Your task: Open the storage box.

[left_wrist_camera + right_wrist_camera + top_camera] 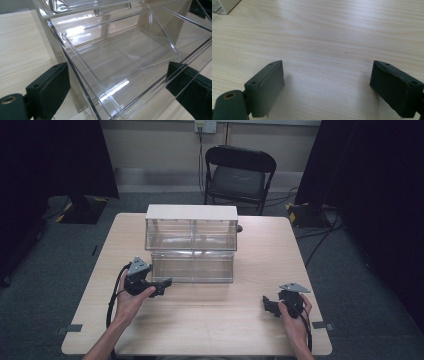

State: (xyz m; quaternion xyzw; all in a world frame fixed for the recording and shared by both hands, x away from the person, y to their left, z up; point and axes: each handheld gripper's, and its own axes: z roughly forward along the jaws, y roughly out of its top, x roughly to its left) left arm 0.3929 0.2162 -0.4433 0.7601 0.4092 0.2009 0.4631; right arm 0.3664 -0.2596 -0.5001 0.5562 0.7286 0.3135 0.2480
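Clear acrylic is forming the two-tier bin organizer point(192, 247), which is standing at the middle of the pale wooden worktop point(260, 260), its white top toward the far side. Near its lower left corner, the left tool point(161, 286) is hovering with jaws spread wide, and the lower bin's point(120, 62) front edge is lying between them. Well apart, at the near right, the right tool point(269, 306) is sitting released just above bare wood.

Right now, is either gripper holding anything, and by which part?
Nothing is held. The left gripper stands open around the lower front corner of the clear bin, not clamped. The right gripper is open over the table.
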